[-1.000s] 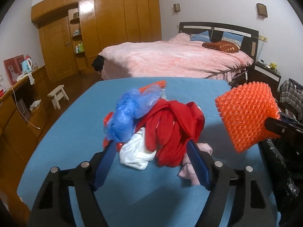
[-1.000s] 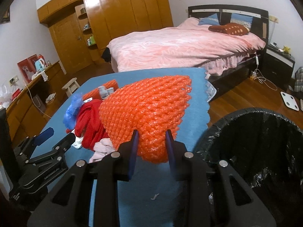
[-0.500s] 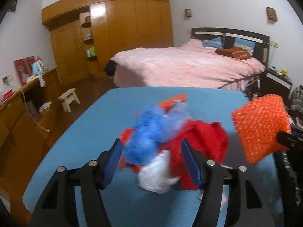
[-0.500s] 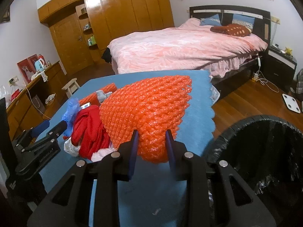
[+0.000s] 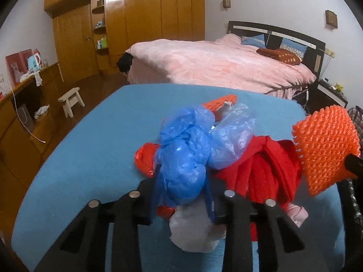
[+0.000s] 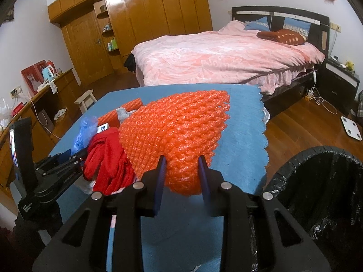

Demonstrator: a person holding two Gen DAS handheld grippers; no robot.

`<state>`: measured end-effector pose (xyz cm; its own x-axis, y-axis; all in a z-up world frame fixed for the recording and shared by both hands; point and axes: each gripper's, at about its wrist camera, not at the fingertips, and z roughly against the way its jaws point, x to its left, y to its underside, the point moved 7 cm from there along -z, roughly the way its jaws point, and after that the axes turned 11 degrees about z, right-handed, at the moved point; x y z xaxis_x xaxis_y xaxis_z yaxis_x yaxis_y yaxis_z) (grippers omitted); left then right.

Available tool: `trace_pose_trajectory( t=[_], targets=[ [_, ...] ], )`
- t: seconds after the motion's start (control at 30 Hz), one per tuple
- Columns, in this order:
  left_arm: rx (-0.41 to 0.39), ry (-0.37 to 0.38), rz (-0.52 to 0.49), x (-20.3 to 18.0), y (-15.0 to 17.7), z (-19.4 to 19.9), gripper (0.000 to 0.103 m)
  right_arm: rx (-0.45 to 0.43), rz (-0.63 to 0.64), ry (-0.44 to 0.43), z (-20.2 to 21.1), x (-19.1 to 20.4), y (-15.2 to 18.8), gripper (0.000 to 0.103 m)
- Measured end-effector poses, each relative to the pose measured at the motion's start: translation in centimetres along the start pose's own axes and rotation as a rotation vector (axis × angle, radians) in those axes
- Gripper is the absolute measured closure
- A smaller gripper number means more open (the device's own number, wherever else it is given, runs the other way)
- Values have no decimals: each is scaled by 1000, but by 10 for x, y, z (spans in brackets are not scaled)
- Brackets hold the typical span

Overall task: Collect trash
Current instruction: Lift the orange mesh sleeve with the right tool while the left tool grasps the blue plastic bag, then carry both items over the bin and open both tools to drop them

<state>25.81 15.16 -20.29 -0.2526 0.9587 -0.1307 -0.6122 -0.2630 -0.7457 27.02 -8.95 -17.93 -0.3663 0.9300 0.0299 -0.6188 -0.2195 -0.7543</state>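
Observation:
My left gripper (image 5: 182, 181) is shut on a crumpled blue plastic bag (image 5: 188, 156) at the near side of a trash pile on the blue table (image 5: 90, 140). The pile holds red plastic bags (image 5: 270, 165), a white bag (image 5: 192, 233) and a pink scrap (image 5: 297, 213). My right gripper (image 6: 181, 170) is shut on an orange foam net (image 6: 174, 133) and holds it above the table's right side. The net also shows at the right of the left wrist view (image 5: 326, 145). A black-lined trash bin (image 6: 322, 195) stands at the table's right edge.
Another orange foam net (image 6: 122, 111) lies at the back of the pile. A pink bed (image 5: 215, 63) stands behind the table. A wooden wardrobe (image 5: 140, 22), a small stool (image 5: 71, 100) and a sideboard (image 5: 22, 104) are to the left. A white scale (image 6: 352, 128) lies on the floor.
My left gripper moved forward into the pile and closed on the blue bag. My right gripper still holds the orange net in about the same place.

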Motion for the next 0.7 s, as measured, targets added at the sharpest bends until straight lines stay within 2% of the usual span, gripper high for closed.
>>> trace_pose_trajectory(
  t=[0.27,0.4,0.7],
  targets=[
    [-72,23,15,-1,-14,38,75,-33,-52,-34,16,-8,-6,75],
    [-90,34,-17,-14,-18,53,75,-52,-53,-23,28,-12,-10,75],
    [-98,107,-44,-53,-15,82,75,-86,-52,23,64,-32,-10,75]
  ],
)
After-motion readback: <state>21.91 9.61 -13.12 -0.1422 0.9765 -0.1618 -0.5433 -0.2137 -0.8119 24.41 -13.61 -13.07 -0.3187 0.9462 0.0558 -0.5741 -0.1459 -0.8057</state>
